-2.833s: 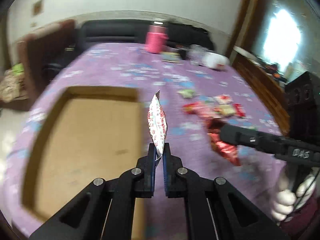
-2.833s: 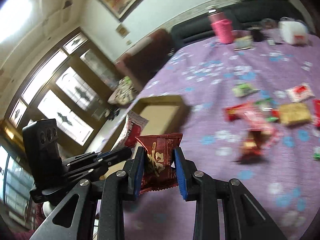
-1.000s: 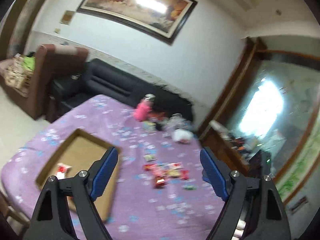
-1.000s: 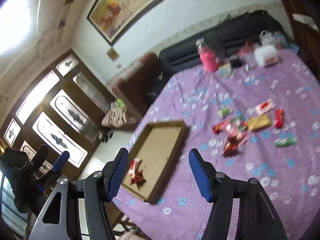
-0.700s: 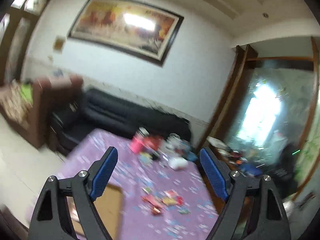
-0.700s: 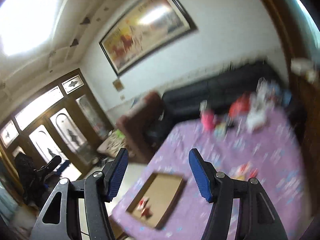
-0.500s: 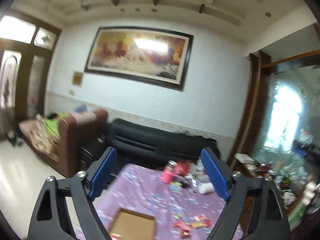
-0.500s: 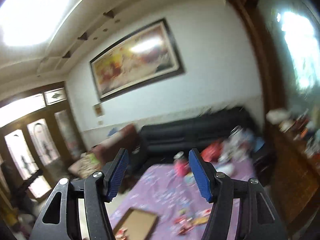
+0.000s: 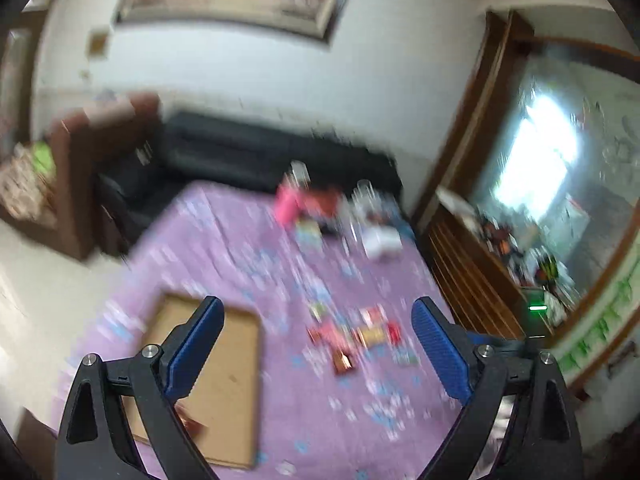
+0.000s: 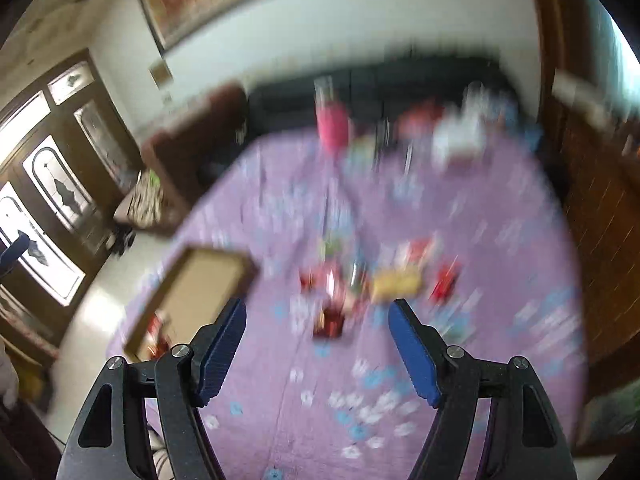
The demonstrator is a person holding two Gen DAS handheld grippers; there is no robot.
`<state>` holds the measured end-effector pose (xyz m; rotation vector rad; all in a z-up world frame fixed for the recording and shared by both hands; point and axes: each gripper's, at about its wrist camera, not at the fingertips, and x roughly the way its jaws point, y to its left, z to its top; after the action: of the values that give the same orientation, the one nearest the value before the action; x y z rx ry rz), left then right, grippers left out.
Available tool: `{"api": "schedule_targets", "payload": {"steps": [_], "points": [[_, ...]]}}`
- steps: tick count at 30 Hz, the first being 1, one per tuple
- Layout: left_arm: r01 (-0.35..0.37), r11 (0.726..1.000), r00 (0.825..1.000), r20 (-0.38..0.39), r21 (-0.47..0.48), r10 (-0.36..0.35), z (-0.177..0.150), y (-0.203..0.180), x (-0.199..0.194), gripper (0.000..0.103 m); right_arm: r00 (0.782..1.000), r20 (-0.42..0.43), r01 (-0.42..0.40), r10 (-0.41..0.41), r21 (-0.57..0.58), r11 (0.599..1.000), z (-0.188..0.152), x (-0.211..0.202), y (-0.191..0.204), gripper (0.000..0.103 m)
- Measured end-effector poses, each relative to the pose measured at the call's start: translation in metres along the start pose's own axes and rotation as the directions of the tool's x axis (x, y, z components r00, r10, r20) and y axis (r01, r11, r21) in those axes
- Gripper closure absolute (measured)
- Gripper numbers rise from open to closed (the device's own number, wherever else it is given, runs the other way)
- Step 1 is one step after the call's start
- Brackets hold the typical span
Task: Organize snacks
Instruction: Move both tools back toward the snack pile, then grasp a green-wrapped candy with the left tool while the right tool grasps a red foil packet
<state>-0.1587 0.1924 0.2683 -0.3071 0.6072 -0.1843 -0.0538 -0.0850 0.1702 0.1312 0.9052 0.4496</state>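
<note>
Both views are blurred. A brown cardboard tray [image 9: 224, 364] lies on the purple flowered tablecloth [image 9: 248, 256] at the left. It also shows in the right wrist view [image 10: 200, 284], with red snack packets [image 10: 158, 330] at its near end. A cluster of loose snack packets [image 9: 352, 334] lies on the cloth right of the tray; the cluster also shows in the right wrist view [image 10: 376, 280]. My left gripper [image 9: 316, 344] is open and empty, high above the table. My right gripper [image 10: 316, 344] is open and empty, also well above the table.
A pink bottle [image 9: 288, 204], a white container [image 9: 382, 242] and other items stand at the table's far end. A black sofa [image 9: 224, 156] and a brown armchair [image 9: 76, 168] are behind. A wooden cabinet [image 9: 472, 276] runs along the right.
Both grippers let their packets go into the tray and opened. Both cameras swung up high toward the wall and have now tilted back down at the table.
</note>
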Motion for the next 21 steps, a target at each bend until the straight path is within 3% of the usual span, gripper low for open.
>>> {"api": "schedule_targets", "payload": {"steps": [2, 5, 7, 13, 15, 16, 19, 21], "points": [[0.016, 1.000, 0.996, -0.086, -0.023, -0.017, -0.021, 0.004, 0.050, 0.008, 0.998, -0.068, -0.006, 0.010, 0.057, 0.998, -0.016, 0.059, -0.025, 0.037], [0.010, 0.999, 0.982, -0.189, -0.046, -0.018, -0.043, 0.015, 0.117, 0.014, 0.993, -0.102, -0.041, 0.054, 0.124, 0.991, -0.026, 0.114, -0.043, 0.038], [0.001, 1.000, 0.970, -0.245, -0.025, -0.007, -0.051, 0.017, 0.155, 0.023, 0.991, -0.106, -0.068, 0.083, 0.140, 0.988, -0.029, 0.134, -0.042, 0.038], [-0.013, 0.998, 0.945, -0.327, 0.064, 0.033, -0.048, 0.012, 0.240, 0.025, 0.994, -0.089, -0.059, 0.070, 0.115, 0.992, -0.030, 0.165, -0.038, 0.038], [-0.018, 0.995, 0.937, -0.346, 0.095, 0.050, -0.049, 0.008, 0.259, 0.025, 0.993, -0.093, -0.062, 0.072, 0.109, 0.992, -0.030, 0.174, -0.040, 0.047], [-0.017, 0.992, 0.932, -0.356, 0.129, 0.062, -0.050, 0.004, 0.271, 0.025, 0.992, -0.100, -0.069, 0.080, 0.110, 0.992, -0.031, 0.177, -0.040, 0.071], [-0.032, 0.985, 0.919, -0.384, 0.168, 0.095, -0.051, -0.003, 0.303, 0.025, 0.988, -0.098, -0.106, 0.121, 0.144, 0.984, -0.035, 0.177, -0.049, 0.075], [-0.026, 0.992, 0.915, -0.396, 0.126, 0.074, -0.045, -0.003, 0.321, 0.025, 0.986, -0.089, -0.124, 0.139, 0.156, 0.980, -0.037, 0.175, -0.053, 0.077]]}}
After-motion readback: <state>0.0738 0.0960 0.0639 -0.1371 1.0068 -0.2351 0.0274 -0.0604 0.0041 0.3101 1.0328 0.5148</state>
